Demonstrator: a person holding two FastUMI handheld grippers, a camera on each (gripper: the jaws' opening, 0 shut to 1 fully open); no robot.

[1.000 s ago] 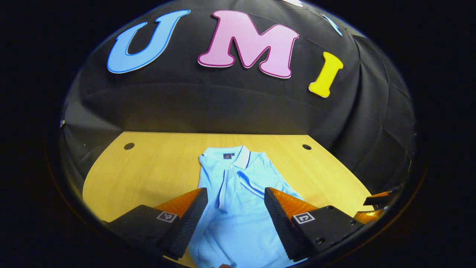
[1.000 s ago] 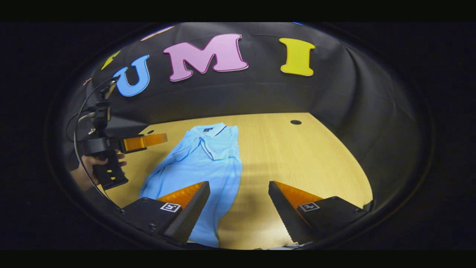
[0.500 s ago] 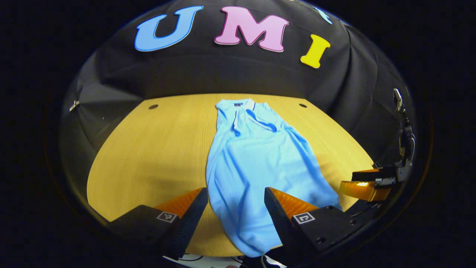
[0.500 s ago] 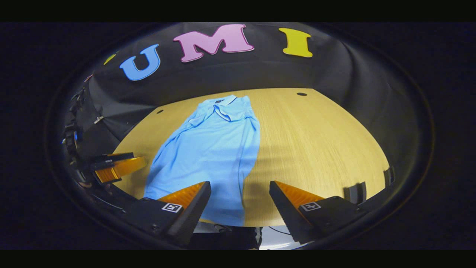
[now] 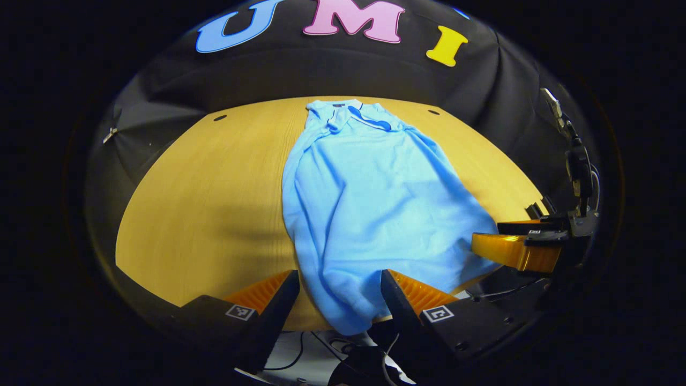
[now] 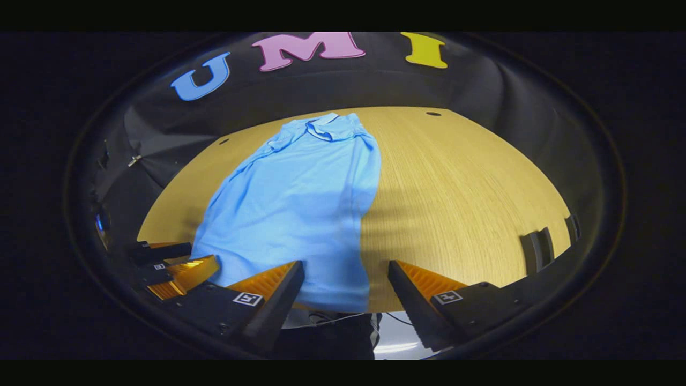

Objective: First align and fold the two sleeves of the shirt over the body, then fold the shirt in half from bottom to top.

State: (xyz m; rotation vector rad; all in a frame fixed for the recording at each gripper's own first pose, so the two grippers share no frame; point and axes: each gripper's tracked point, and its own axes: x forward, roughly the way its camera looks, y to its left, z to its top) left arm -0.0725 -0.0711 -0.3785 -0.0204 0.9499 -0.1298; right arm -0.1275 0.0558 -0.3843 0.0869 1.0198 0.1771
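Note:
A light blue polo shirt (image 5: 370,203) lies lengthwise on the wooden table (image 5: 203,198), collar at the far end, both sleeves folded over the body. Its hem hangs slightly over the near table edge. My left gripper (image 5: 338,292) is open just above the hem's left part, with cloth showing between its fingers but not pinched. In the right gripper view the shirt (image 6: 300,198) lies left of centre. My right gripper (image 6: 345,284) is open over the hem's right corner and the near table edge. The right gripper (image 5: 517,247) also appears at the right of the left gripper view.
Two small round holes (image 5: 220,117) (image 5: 433,112) sit near the table's far edge. Bare wood (image 6: 461,198) spreads to the right of the shirt. Cables and floor (image 5: 343,359) show below the near table edge. Black cloth walls close the booth.
Both grippers have pulled back from over the shirt's middle toward the near table edge. The whole shirt and its hem have come into view. Both stay open.

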